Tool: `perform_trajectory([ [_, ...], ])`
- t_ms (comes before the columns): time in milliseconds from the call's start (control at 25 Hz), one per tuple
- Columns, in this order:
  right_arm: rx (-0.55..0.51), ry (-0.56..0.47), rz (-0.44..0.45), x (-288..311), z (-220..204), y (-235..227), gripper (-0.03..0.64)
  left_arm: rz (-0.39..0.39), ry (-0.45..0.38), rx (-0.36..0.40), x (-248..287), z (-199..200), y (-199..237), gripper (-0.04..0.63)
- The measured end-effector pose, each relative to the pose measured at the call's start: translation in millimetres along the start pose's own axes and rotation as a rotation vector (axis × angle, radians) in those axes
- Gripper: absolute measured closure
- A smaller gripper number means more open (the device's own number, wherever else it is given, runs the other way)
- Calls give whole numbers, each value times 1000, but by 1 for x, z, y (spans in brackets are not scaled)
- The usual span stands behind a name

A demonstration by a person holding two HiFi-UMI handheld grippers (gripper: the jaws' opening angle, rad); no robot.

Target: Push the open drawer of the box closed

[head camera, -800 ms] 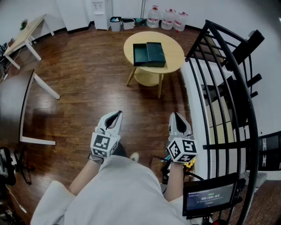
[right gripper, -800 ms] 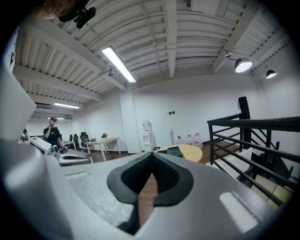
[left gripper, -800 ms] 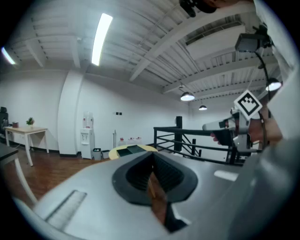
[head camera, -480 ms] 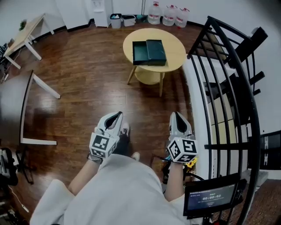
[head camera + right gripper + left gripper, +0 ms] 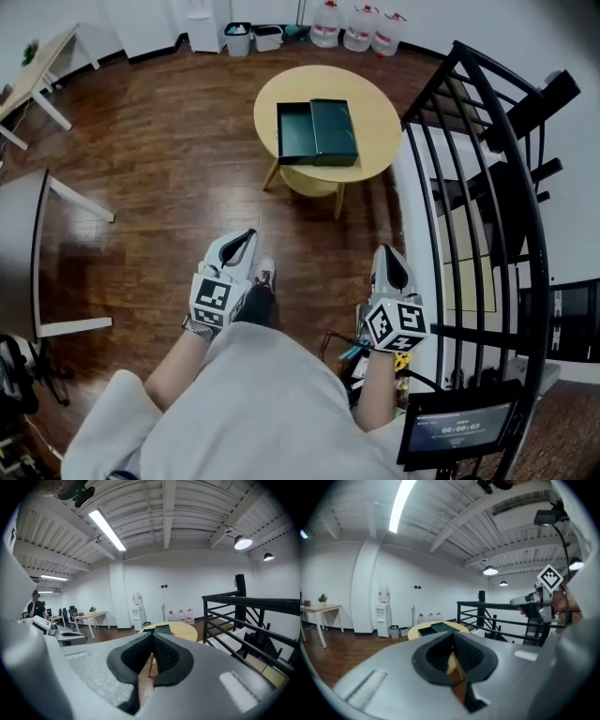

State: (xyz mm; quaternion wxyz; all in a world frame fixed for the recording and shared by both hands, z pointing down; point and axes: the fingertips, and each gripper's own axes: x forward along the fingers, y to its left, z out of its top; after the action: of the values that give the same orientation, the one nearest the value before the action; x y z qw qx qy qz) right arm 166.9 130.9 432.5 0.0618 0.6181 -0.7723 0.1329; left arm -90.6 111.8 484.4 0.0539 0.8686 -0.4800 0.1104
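Note:
A dark green box (image 5: 335, 129) lies on a round yellow table (image 5: 375, 117) a few steps ahead, its open drawer (image 5: 293, 134) pulled out to the left. My left gripper (image 5: 242, 242) and right gripper (image 5: 387, 258) are held in front of the person's body, well short of the table, both shut with nothing in them. In the left gripper view the shut jaws (image 5: 452, 638) point toward the table (image 5: 423, 630) and box (image 5: 440, 627), and the right gripper (image 5: 536, 603) shows at the right. The right gripper view shows its shut jaws (image 5: 152, 641) under the table (image 5: 180, 630) and box (image 5: 163, 629).
A black metal railing (image 5: 487, 187) runs down the right side. Water jugs (image 5: 361, 28) and bins (image 5: 253, 36) stand by the far wall. A white-legged desk (image 5: 37, 70) is at the far left, a dark table (image 5: 28, 244) at the left, and a small screen (image 5: 455, 427) at the bottom right.
The person has stepped forward, so the table and box sit closer and lower in the head view. A foot now shows between the grippers. Both grippers stay shut.

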Motion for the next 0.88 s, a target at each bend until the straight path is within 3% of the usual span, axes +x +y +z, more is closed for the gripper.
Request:
perform_trajectory([
  [160,-27,2,-17,42,26,-2,615,-25,-17,-12,40,16,32,588],
  [520,-67,18,-73,127,60,-18,615,-90,-72,76,122,69,83,588],
  [680,-67,41,-60,155,65,-23,615,-99,-40,58,152,69,92,588],
  [880,-71,86,-28,173,56,-30,615,-57,-20,22,160,62,103,588],
])
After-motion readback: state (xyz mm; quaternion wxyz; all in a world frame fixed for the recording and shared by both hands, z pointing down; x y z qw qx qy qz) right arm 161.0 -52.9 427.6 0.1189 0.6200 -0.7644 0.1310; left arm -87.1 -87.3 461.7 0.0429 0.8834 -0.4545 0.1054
